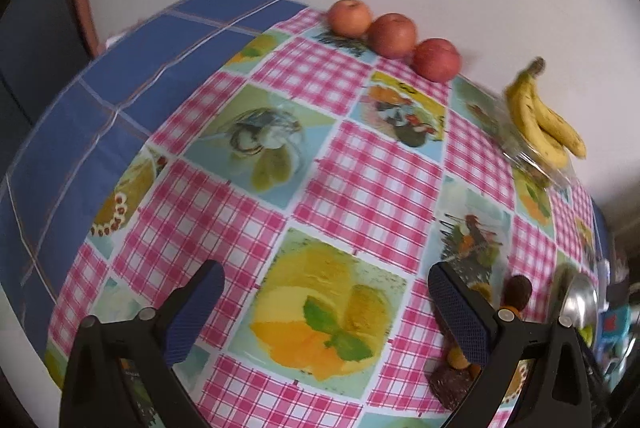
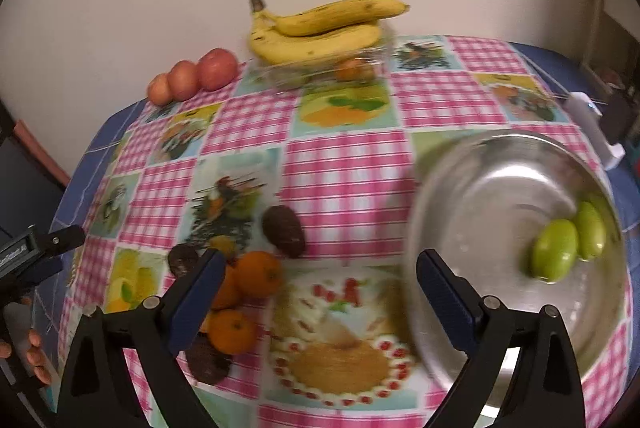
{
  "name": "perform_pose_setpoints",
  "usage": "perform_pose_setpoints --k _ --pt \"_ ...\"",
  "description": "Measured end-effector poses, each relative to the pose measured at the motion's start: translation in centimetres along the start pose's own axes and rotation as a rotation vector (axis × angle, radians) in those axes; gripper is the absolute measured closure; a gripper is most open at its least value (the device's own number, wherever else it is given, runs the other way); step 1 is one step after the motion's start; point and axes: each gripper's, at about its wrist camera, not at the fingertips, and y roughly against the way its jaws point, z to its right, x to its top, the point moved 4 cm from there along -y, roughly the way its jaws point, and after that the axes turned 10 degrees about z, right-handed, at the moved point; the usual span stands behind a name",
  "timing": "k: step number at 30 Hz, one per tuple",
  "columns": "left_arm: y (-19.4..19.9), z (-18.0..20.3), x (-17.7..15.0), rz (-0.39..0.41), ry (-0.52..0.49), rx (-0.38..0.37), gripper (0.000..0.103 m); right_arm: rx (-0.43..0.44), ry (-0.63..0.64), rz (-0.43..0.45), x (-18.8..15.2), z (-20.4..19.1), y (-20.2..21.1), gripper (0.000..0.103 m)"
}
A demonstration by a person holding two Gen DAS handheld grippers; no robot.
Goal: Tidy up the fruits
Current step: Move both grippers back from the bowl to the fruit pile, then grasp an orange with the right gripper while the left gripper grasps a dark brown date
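Observation:
Three red apples sit in a row at the table's far edge by the wall; they also show in the right wrist view. A banana bunch rests on a clear glass dish, also seen in the left wrist view. Several oranges and dark brown avocados lie near my right gripper's left finger. Two green fruits lie in a steel bowl. My left gripper is open and empty above the cloth. My right gripper is open and empty.
A pink checked fruit-print tablecloth covers a blue-clothed table. A white device stands at the table's right edge. The steel bowl's rim and an avocado show beside the left gripper's right finger. A plain wall runs behind.

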Motion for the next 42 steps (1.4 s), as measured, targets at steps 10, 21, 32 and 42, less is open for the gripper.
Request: perform_pose_setpoints --k 10,21,32,42 --pt "-1.9 0.4 0.0 -0.023 0.05 -0.031 0.002 0.042 -0.039 -0.058 0.2 -2.0 -2.0 0.043" --pt "-5.2 2.7 -2.0 -0.118 0.013 -0.018 0.002 0.08 -0.143 -0.175 -1.6 -1.5 -5.2 0.053" --pt "-5.5 3.6 -2.6 -0.143 0.001 -0.043 0.002 0.151 -0.215 -0.207 -2.2 -1.7 -6.0 0.066" --pt "-5.5 5.8 -3.3 -0.18 -0.025 -0.129 0.009 0.039 -0.142 -0.189 -1.8 0.0 -5.1 0.066"
